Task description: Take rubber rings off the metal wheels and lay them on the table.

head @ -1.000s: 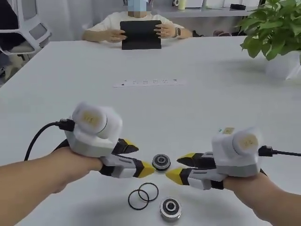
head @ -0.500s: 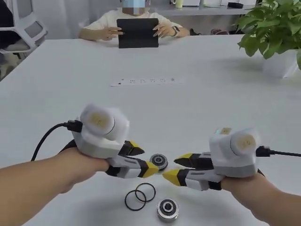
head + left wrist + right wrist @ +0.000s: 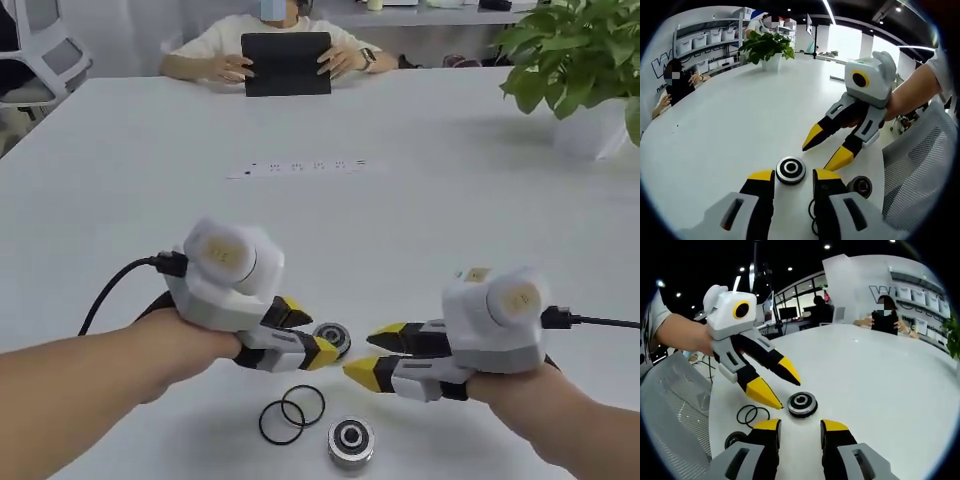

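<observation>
Metal wheel (image 3: 791,170) lying flat on table (image 3: 420,200), between my two grippers' tips. Am holding left gripper (image 3: 313,332) at wheel's 9 o'clock in head view, jaws parted, tips flanking wheel, contact unclear. Am holding right gripper (image 3: 360,353) at 3 o'clock, jaws parted too, gripping nothing, tips just short of wheel. Two black rings (image 3: 292,415) lying overlapped on table at wheel's 7 o'clock. Second wheel (image 3: 350,440) sitting at rings' 4 o'clock, just beside them.

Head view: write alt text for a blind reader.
The left gripper and right gripper, both open, point inward at a metal wheel on a white table. Nearer lie two black rubber rings and a second wheel.
</observation>
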Demonstrator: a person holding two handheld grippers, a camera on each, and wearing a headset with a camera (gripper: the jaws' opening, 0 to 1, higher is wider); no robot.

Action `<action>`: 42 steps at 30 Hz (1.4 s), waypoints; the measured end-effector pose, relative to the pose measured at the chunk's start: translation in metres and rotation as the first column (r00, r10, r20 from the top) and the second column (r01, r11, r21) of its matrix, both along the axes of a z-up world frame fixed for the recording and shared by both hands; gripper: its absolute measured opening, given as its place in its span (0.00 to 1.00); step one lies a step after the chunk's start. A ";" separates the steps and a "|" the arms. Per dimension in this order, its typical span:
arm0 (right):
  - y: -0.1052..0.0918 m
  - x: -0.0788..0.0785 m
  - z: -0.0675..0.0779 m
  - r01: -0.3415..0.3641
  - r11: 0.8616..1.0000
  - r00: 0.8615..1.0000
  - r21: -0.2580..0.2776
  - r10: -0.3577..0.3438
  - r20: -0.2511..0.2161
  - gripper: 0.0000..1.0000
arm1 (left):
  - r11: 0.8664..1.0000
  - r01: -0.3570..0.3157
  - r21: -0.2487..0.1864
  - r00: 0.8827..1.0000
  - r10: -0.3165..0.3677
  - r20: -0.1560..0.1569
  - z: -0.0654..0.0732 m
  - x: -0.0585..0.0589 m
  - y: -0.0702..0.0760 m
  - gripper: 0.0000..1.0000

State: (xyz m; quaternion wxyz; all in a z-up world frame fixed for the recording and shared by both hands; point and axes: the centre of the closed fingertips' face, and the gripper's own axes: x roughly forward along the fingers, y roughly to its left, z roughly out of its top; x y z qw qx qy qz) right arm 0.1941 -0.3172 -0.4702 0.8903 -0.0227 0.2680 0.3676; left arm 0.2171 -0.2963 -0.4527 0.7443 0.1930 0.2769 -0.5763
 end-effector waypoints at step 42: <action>0.011 0.007 0.000 -0.006 1.000 1.000 0.001 0.006 0.011 0.29 | 0.998 0.032 0.048 0.996 -0.036 0.078 -0.008 0.005 -0.009 0.07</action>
